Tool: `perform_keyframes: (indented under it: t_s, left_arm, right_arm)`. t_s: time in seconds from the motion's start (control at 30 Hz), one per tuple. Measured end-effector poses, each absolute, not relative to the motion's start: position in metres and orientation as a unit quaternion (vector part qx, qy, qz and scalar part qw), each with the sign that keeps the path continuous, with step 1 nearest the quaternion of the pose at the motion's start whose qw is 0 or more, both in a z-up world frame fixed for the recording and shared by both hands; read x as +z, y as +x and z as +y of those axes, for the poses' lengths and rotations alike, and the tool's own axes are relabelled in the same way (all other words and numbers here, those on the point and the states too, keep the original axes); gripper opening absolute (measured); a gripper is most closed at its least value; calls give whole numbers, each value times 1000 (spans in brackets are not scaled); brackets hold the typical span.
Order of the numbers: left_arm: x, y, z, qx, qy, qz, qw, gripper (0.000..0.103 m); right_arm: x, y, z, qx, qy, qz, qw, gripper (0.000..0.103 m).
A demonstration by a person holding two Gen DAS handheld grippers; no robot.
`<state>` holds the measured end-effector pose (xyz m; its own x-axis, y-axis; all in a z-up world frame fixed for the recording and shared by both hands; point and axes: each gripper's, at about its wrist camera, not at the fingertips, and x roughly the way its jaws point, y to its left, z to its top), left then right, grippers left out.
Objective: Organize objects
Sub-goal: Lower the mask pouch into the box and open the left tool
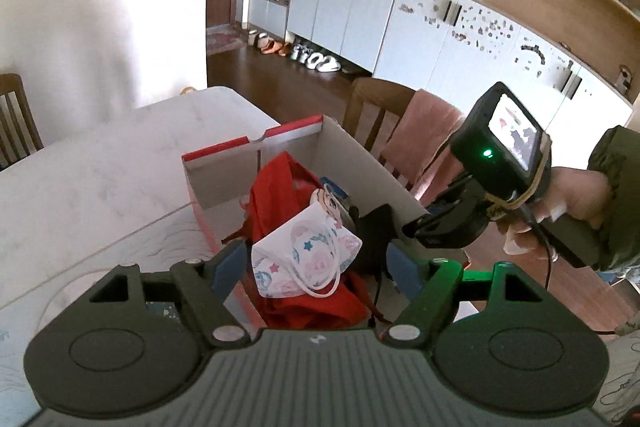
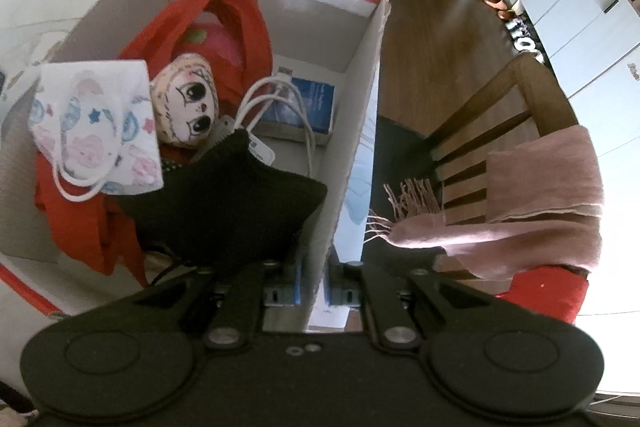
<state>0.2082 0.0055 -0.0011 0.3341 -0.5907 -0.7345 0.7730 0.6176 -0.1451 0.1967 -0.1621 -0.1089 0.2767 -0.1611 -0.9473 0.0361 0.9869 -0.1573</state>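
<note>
A red-and-white cardboard box [image 1: 352, 155] stands open on the white table. Inside it lie a printed face mask [image 1: 304, 247], a red cloth bag [image 1: 276, 199], a doll's head [image 2: 188, 103], a black knitted piece [image 2: 224, 195], a white cable [image 2: 280, 95] and a small blue carton [image 2: 308, 103]. My left gripper [image 1: 316, 263] hovers open above the box's near end, and the mask [image 2: 96, 131] rests free on the red bag below it. My right gripper [image 2: 316, 283] is shut on the box's right wall [image 2: 352, 99], pointing steeply down. It also shows in the left wrist view as the right gripper [image 1: 424, 227].
The box sits near the table's [image 1: 100, 167] right edge. A wooden chair [image 2: 516, 95] with a pink scarf [image 2: 552, 183] over it stands close beside that edge. A person's hand [image 1: 576, 199] holds the right gripper. White cabinets [image 1: 440, 39] and shoes line the far wall.
</note>
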Motion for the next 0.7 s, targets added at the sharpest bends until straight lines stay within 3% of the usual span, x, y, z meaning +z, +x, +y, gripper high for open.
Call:
perform_keyframes:
  t_s: [0.7]
  left_arm:
    - [-8, 195, 48, -422, 89, 357, 829, 77]
  right_arm:
    - [-18, 117, -110, -93, 30, 456, 884, 15]
